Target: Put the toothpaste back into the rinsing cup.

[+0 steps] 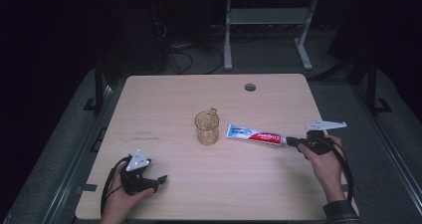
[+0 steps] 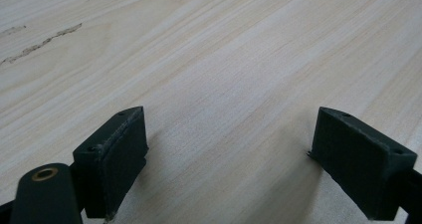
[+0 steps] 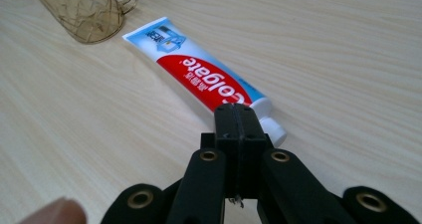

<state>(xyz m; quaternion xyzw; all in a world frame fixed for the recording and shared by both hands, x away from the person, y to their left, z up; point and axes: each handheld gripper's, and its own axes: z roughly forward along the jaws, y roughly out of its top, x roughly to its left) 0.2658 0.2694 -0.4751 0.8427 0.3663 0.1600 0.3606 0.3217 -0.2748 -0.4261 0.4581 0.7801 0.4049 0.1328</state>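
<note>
The left gripper (image 1: 160, 178), nearest, rests gaping and empty, well clear of the red-white-and-blue toothpaste tube (image 1: 255, 135). The right gripper (image 1: 290, 141) is pressed closed, empty, at the tube's white cap. Part the jaws first, then straddle the tube's shoulder beside the clear amber plastic cup (image 1: 207, 127).

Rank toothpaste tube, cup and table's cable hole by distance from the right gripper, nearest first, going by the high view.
1. Toothpaste tube: lying flat, its cap end right at the right gripper, body stretching leftward.
2. Cup: upright, past the tube's far end, near table centre.
3. Cable hole: in the tabletop near the far edge.
</note>
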